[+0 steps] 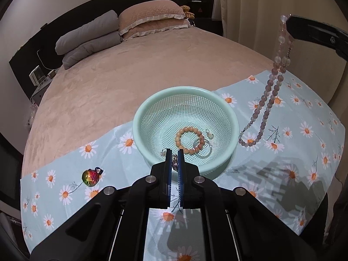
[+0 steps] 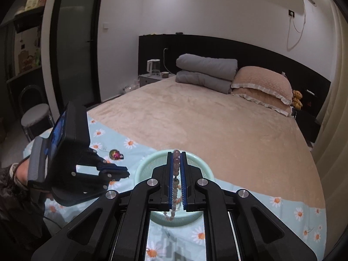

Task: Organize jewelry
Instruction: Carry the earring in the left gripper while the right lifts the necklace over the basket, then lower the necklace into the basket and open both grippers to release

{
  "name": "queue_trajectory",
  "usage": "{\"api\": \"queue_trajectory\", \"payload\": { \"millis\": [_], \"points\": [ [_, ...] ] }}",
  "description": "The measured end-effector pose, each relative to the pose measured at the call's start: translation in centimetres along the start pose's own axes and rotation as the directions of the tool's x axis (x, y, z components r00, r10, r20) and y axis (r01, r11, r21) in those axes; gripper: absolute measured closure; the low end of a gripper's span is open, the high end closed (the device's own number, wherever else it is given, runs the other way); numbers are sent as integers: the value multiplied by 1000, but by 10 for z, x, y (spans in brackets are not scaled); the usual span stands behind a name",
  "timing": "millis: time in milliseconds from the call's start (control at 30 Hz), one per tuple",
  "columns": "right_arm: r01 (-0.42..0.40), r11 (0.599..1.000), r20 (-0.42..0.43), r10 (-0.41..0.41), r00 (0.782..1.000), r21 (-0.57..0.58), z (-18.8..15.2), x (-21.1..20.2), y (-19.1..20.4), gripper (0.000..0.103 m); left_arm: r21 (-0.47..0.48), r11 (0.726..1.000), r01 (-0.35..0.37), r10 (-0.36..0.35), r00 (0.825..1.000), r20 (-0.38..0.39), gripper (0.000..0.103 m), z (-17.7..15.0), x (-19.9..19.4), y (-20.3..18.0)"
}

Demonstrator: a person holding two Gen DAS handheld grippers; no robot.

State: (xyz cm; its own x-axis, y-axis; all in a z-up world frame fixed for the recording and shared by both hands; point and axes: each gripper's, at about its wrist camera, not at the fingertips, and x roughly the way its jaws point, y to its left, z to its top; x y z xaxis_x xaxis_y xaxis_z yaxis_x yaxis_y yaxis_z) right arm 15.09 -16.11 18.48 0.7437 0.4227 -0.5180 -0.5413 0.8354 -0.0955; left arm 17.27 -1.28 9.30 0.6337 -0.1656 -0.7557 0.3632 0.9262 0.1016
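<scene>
A: What colours lie nearest?
B: A mint-green basket (image 1: 184, 100) on a pale blue cloth (image 1: 304, 113) patterned with white, orange-centred daisies.
A: And the beads?
B: Peach bracelet (image 1: 189, 140) inside; mauve-pink bead strand (image 1: 267, 100) to the right; iridescent charm (image 1: 90, 177) to the left.

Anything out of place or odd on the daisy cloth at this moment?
One piece: an iridescent charm lies alone on the cloth, left of the mint basket that already holds other jewelry. Nothing looks spilled or damaged.

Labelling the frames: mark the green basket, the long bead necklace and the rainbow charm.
green basket (image 1: 139, 117), left wrist view, on its left rim.
long bead necklace (image 1: 267, 105), left wrist view, on the hanging strand's beads.
rainbow charm (image 1: 89, 177), left wrist view, on its shiny body, lying on the daisy cloth.
</scene>
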Motion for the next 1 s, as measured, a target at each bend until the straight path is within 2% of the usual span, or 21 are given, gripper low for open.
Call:
{"api": "queue_trajectory", "payload": {
  "millis": [200,400,767,900,933,967,1000],
  "points": [
    [-6,1000,-17,5,1000,-12,15,29,-8,97,-2,1000,13,-13,1000,-6,98,20,24,9],
    [-26,1000,-64,26,998,4,11,69,-18,97,-1,1000,29,-29,999,-45,98,31,58,16],
    [-46,995,-235,67,970,92,-47,150,-29,97,28,996,80,-76,989,-127,98,22,113,16],
    [-19,994,-260,46,965,107,-58,162,-33,96,30,996,80,-76,991,-109,96,22,116,17],
    [3,994,-263,25,965,107,-59,164,-35,90,26,997,68,-65,993,-100,84,21,115,18],
    [32,994,-266,-4,964,100,-61,164,-37,66,19,999,50,-48,995,-91,49,20,114,19],
    [76,993,-255,-51,966,87,-63,162,-39,50,9,1000,21,-21,997,-73,32,18,112,22]
  ]
}}
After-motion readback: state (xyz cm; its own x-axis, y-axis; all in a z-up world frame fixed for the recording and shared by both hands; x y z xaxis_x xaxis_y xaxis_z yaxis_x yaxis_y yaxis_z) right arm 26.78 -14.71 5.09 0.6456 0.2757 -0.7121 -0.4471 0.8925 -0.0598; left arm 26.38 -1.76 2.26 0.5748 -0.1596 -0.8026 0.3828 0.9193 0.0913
